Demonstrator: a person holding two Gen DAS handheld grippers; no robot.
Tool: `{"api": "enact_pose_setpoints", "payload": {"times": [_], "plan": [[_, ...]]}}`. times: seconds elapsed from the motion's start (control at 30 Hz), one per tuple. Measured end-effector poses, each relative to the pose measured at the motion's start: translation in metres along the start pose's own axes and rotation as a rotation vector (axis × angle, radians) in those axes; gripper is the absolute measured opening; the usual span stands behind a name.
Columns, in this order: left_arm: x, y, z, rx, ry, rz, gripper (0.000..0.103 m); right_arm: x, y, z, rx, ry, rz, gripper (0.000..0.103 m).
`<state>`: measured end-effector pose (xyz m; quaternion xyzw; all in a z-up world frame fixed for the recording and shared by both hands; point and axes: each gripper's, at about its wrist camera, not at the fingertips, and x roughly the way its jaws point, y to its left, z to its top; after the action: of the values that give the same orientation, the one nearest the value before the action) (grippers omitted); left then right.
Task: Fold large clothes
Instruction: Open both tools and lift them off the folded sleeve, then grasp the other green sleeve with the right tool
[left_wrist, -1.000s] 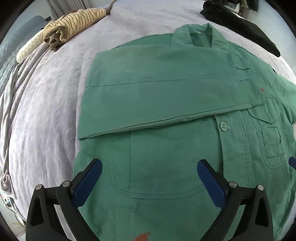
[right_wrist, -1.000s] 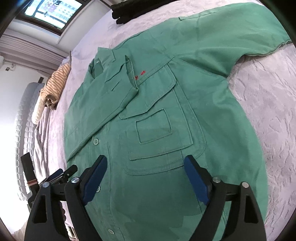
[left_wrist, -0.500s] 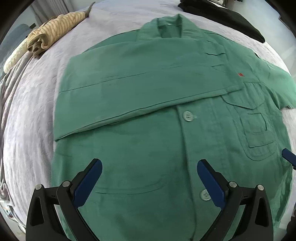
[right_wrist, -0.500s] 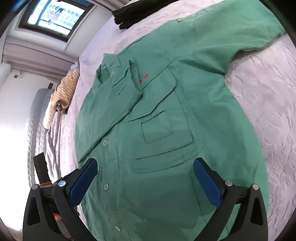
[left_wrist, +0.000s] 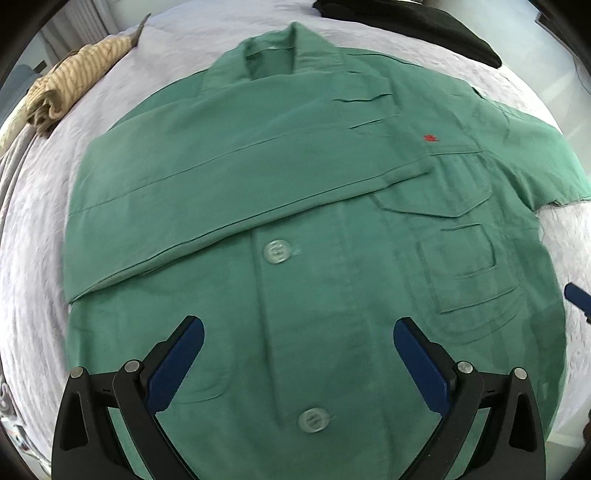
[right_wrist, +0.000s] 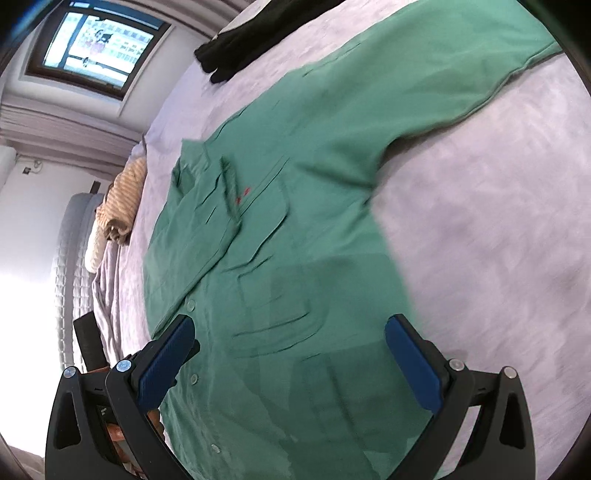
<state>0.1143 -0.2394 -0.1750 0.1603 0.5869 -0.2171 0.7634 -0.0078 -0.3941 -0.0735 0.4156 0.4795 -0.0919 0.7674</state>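
A large green button-up shirt lies front-up on a pale lilac bedspread. Its left sleeve is folded across the chest. Its right sleeve stretches out flat in the right wrist view, where the shirt body fills the middle. My left gripper is open and empty, hovering over the shirt's lower front near the button placket. My right gripper is open and empty above the shirt's right side, by the chest pocket. A blue fingertip of it shows at the left wrist view's right edge.
A rolled tan striped garment lies at the bed's far left. A black garment lies at the far edge, also in the right wrist view. A window is behind the bed.
Both grippers have shifted to the right along the shirt and stayed open. The left one now looks at the button placket; the right one sees more bare bedspread on its right.
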Motion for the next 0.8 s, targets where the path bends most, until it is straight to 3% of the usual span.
{"api": "enact_pose_setpoints", "payload": {"times": [0.53, 0.8], "plan": [[0.041, -0.102, 0.102, 0.025, -0.023, -0.042, 0.103, -0.078, -0.119, 0.11, 0.198, -0.256, -0.023, 0.103], [0.063, -0.157, 0.139, -0.006, -0.012, -0.056, 0.103, -0.097, -0.185, 0.155, 0.41, -0.391, 0.09, 0.103]]}}
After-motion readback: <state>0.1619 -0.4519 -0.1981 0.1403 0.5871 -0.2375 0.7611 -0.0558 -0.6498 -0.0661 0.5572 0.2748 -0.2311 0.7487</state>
